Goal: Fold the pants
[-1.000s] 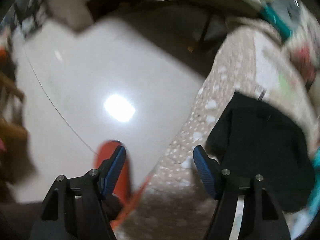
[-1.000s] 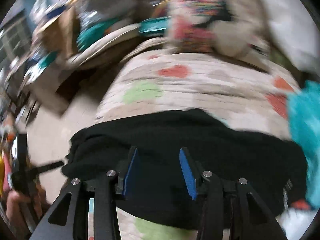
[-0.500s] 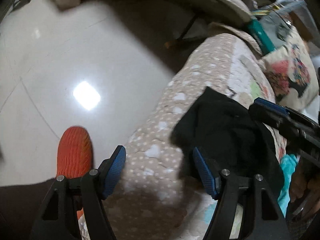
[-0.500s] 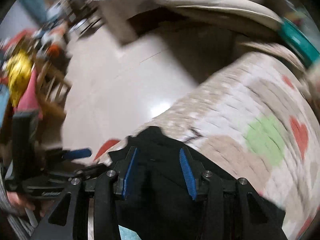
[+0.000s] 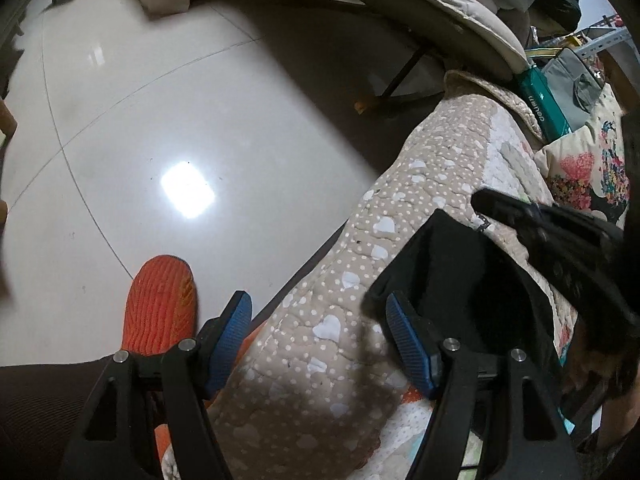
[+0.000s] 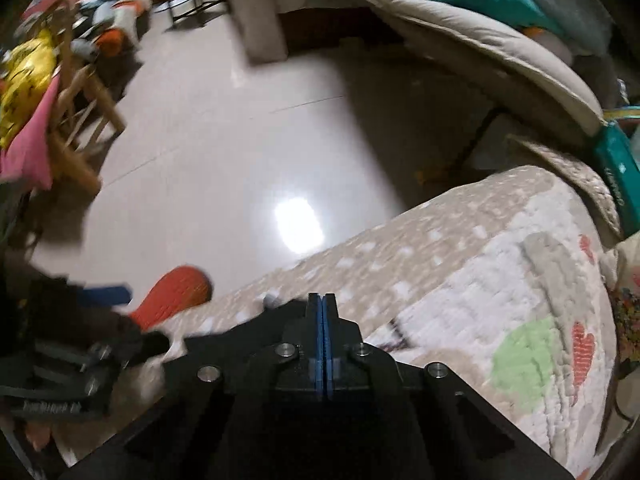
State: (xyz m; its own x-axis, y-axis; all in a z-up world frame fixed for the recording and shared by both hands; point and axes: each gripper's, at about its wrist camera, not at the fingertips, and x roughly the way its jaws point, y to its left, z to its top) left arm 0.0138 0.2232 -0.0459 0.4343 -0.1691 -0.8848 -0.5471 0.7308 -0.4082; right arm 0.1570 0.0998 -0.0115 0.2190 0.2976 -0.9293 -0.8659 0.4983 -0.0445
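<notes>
Right gripper (image 6: 322, 312) clenched on black pants (image 5: 460, 280) at the quilt (image 5: 420, 184) edge; left gripper (image 5: 318, 322) released, so fabric may slide floorward.

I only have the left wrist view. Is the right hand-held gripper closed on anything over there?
Observer: Yes. The right hand-held gripper is shut, blue pads pressed together, apparently on an edge of the black pants.
Operator: What's on the bed to its right?
Observer: Only quilt shows there, with a green patch and red hearts.
</notes>
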